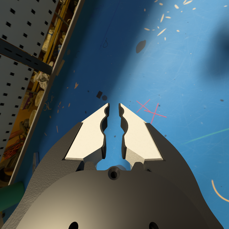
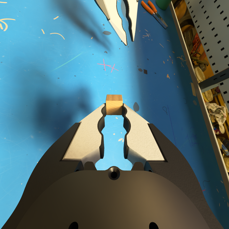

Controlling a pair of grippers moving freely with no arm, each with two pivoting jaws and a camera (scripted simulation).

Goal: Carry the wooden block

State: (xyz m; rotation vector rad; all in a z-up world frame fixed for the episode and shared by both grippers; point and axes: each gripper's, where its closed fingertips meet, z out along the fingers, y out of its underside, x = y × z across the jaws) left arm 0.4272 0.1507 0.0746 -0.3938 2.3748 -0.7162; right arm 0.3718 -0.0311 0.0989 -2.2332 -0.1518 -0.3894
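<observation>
The wooden block [image 2: 114,108] is a small light-brown cube, seen only in the right wrist view. My right gripper [image 2: 114,105] is shut on it and pinches it between the two fingertips, above the blue bench top [image 2: 49,59]. My left gripper [image 1: 114,104] holds nothing; its jaws stand nearly together with a narrow gap. It hangs over the bench near two pink crosses [image 1: 150,110]. The left gripper also shows at the top of the right wrist view [image 2: 129,42], pointing down, well beyond the block.
Orange-handled pliers [image 2: 153,11] and a green cylinder [image 2: 162,4] lie at the far bench edge. A grey pegboard wall [image 1: 18,37] and cluttered shelves [image 2: 210,111] run along that side. Wood shavings and marks dot the bench.
</observation>
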